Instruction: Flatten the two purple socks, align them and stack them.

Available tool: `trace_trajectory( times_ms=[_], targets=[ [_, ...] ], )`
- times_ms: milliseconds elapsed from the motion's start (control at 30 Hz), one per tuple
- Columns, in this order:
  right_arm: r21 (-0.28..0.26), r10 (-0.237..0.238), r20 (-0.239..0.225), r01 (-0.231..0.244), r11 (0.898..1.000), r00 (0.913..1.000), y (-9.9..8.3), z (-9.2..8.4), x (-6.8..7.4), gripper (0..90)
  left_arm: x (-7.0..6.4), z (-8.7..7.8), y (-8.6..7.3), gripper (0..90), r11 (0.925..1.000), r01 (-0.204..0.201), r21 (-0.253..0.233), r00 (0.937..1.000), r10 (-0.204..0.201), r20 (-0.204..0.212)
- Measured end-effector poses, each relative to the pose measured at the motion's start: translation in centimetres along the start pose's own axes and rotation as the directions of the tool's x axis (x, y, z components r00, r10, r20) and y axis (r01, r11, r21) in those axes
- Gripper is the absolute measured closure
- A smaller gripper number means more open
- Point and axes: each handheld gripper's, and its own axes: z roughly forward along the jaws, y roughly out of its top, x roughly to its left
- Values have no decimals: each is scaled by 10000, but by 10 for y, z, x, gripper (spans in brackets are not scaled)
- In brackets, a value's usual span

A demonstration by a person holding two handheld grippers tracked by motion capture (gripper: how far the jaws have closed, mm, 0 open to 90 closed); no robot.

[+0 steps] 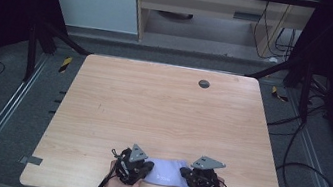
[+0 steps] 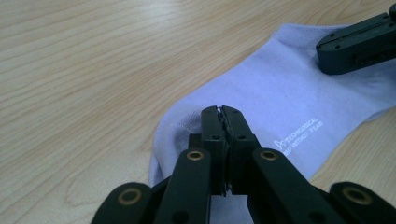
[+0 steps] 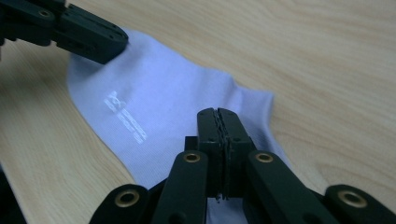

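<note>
Occupying most of the high view, wooden bench (image 1: 160,118) is carrying one pale lilac sock (image 1: 168,174), lying flat at lower centre of frame near the person's edge. Left gripper (image 2: 222,112) is sitting over one end, fingers pressed together, seemingly pinching fabric; right gripper (image 3: 217,114) is doing likewise at the opposite end. Judging: sock is being gripped for stretching or folding. Next move calls for both ends lifting together.
</note>
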Motion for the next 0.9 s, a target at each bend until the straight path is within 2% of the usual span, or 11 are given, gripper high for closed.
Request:
trace_trajectory(
  times_ms=[133, 300, 367, 433, 500, 567, 700, 733, 800, 867, 900],
  targets=[
    [100, 224, 123, -225, 9997, 9997, -3, -1, -5, 894, 1, -1, -3, 888, 9999, -22, 138, 9999, 24, -118],
    [273, 326, 210, -331, 9991, 9992, -4, -1, -6, 876, 4, -2, -3, 870, 9998, 178, -33, 9998, -178, 4],
    [130, 339, 125, -340, 9993, 9993, -2, -3, -6, 853, 7, -8, -2, 832, 9983, 345, -468, 9993, -338, 157],
    [-361, 318, 183, -312, 9989, 9993, 1, -10, -9, 820, 12, -14, 0, 781, 9961, 339, -812, 9994, -333, 99],
    [-926, 483, 268, -456, 9947, 9985, 3, -18, -14, 769, 18, -20, 3, 728, 9923, 412, -1170, 9991, -393, 181],
    [-1422, 735, 615, -641, 9878, 9954, 4, -24, -22, 704, 25, -27, 5, 677, 9869, 501, -1535, 9987, -481, 164],
    [-2122, 1252, 1270, -964, 9725, 9840, 1, -35, -40, 529, 35, -37, 5, 535, 9797, 520, -1935, 9985, -538, -44],
    [-2301, 1508, 1414, -1157, 9663, 9784, -1, -39, -45, 474, 39, -40, 5, 491, 9785, 561, -1985, 9982, -593, -104],
    [-2498, 1761, 1528, -1344, 9589, 9724, -3, -44, -53, 403, 49, -45, 4, 429, 9740, 765, -2130, 9967, -802, -86],
    [-2532, 1881, 1649, -1427, 9568, 9682, -5, -47, -58, 344, 57, -50, 2, 374, 9708, 947, -2204, 9952, -981, -47],
    [-2539, 1923, 1685, -1459, 9562, 9668, -5, -47, -60, 329, 62, -54, 1, 362, 9705, 967, -2210, 9946, -1026, -157]
  ],
)
